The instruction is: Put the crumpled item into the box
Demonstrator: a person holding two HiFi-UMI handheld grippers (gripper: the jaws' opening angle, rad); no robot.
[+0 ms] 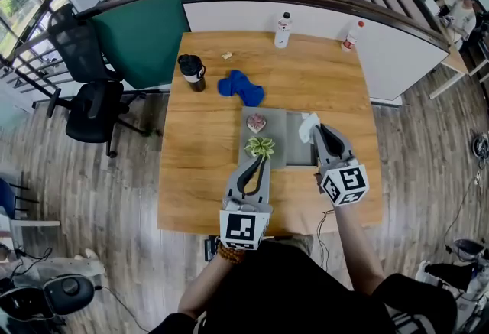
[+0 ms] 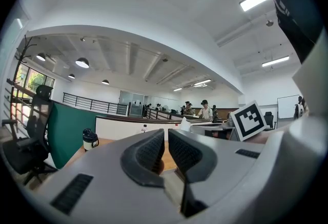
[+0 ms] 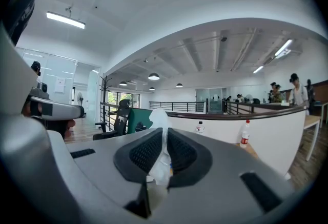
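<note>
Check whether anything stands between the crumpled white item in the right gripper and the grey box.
Nothing visible does. The right gripper is shut on the crumpled item over the right side of the box, which looks bare. A pink thing and a green thing lie in its left side.

We noted left gripper [image 1: 258, 162]: grey moulded shell, black ribbed pads [image 2: 149, 150], cube [image 1: 245, 227] with black-white square markers. Right gripper [image 1: 316, 130] looked same, own marker cube [image 1: 344, 183]. We saw black top [image 1: 283, 286], brown beaded bracelet [image 1: 227, 254] on left wrist.
</note>
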